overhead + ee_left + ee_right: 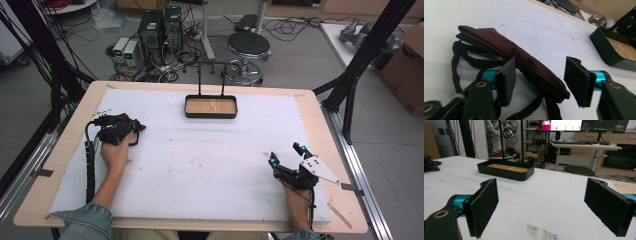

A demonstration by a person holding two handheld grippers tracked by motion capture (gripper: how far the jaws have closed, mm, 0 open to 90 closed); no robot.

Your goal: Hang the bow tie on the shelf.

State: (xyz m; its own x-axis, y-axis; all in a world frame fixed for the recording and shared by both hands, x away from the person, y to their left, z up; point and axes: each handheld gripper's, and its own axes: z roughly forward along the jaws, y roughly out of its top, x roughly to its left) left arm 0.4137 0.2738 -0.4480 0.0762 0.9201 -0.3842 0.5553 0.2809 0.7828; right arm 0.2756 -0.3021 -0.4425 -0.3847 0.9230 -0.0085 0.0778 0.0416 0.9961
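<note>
The left tongs (539,82) are spread wide with the dark red bow tie (506,53) lying between the jaws; neither pad presses the cloth, so nothing is gripped yet. The bow tie rests flat on the white table (200,165) near its left edge, its thin strap (457,67) looped loosely beside and under the folded body. The jaws straddle the thick folded middle, probably because that part gives the pads the most to bite on, while the strap would slip or trail.

The right tongs (541,207) are likewise released, gaping over bare table at the near right, well apart from the bow tie; they seem parked out of the way until needed.

A black tray (210,106) with a wooden floor sits at the far middle of the table, empty, a likely place for the bow tie to go.
</note>
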